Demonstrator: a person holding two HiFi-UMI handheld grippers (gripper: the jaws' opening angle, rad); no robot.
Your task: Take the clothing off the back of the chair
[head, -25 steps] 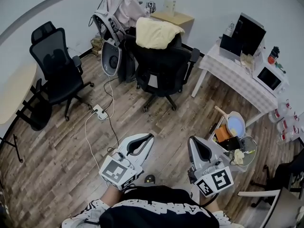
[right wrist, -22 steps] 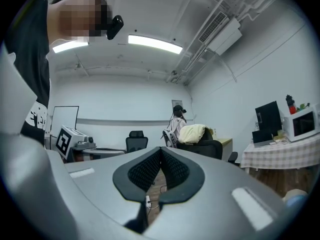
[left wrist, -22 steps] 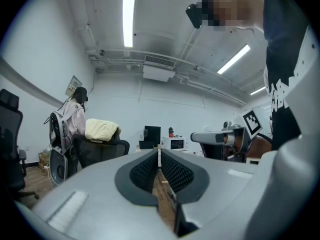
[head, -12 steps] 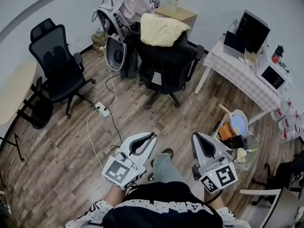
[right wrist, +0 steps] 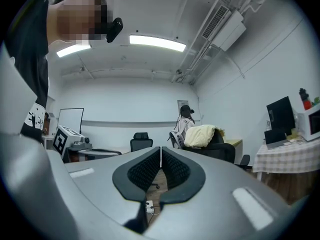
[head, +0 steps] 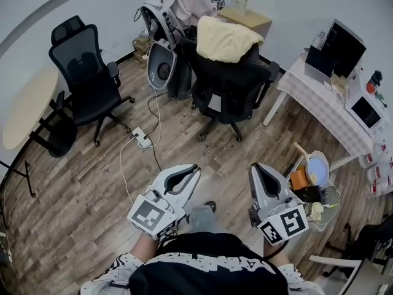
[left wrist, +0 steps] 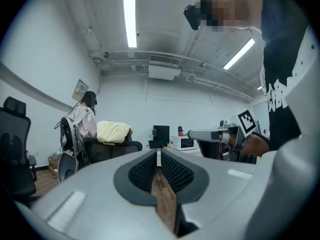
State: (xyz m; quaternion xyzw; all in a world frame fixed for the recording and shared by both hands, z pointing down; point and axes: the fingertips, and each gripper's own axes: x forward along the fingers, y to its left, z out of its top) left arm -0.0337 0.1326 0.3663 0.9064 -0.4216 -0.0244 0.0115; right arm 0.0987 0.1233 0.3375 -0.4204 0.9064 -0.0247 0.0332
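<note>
A pale yellow garment (head: 226, 39) is draped over the back of a black office chair (head: 233, 88) at the far middle of the room. It also shows in the left gripper view as the yellow garment (left wrist: 113, 132) and in the right gripper view as the yellow garment (right wrist: 201, 135). My left gripper (head: 194, 169) and right gripper (head: 254, 168) are held level near my body, well short of the chair, pointing toward it. Both are shut with nothing between the jaws.
A second black chair (head: 89, 78) stands at the left by a round table (head: 24, 106). A coat stand with a bag (head: 172, 5) and a fan (head: 162, 66) stand behind the chair. A power strip (head: 141, 138) with cables lies on the wooden floor. A clothed table (head: 331, 106) and a basket (head: 313, 192) are at the right.
The view has shifted toward the chair: the chair and garment appear further right and slightly lower in the head view. Both grippers stay shut and level in front of me.
</note>
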